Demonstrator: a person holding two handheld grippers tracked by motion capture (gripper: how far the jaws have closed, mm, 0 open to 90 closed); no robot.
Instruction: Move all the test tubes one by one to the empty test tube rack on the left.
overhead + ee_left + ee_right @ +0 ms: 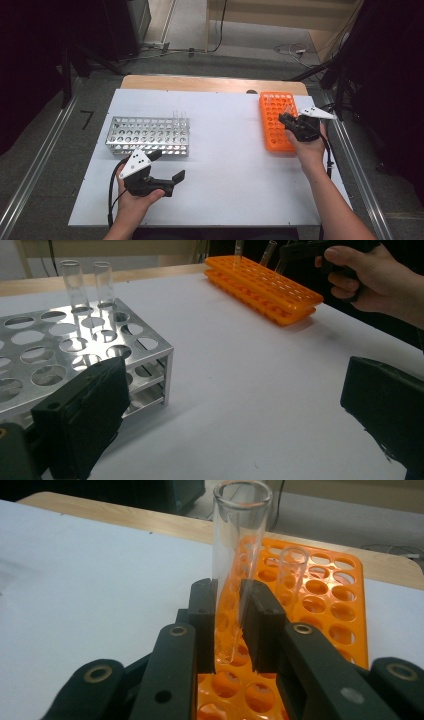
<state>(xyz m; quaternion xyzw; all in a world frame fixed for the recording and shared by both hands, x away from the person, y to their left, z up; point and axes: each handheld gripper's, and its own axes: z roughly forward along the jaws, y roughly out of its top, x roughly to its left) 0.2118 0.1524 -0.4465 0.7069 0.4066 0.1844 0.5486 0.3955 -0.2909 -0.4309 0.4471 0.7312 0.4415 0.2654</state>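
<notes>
Right gripper (229,630) at right of high view, over orange rack (320,605); jaws clamped on clear glass tube (239,545), held upright, lower end above rack holes. Second tube (292,575) standing in rack just behind. Left gripper (169,171) at lower left, jaws wide, holding nothing, near metal rack (149,136) carrying two tubes (86,282). White worktop (225,165).

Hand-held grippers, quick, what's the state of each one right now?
Left hand-held gripper: open, holding nothing, in front of the metal rack.
Right hand-held gripper: closed on a glass test tube over the orange rack.
</notes>
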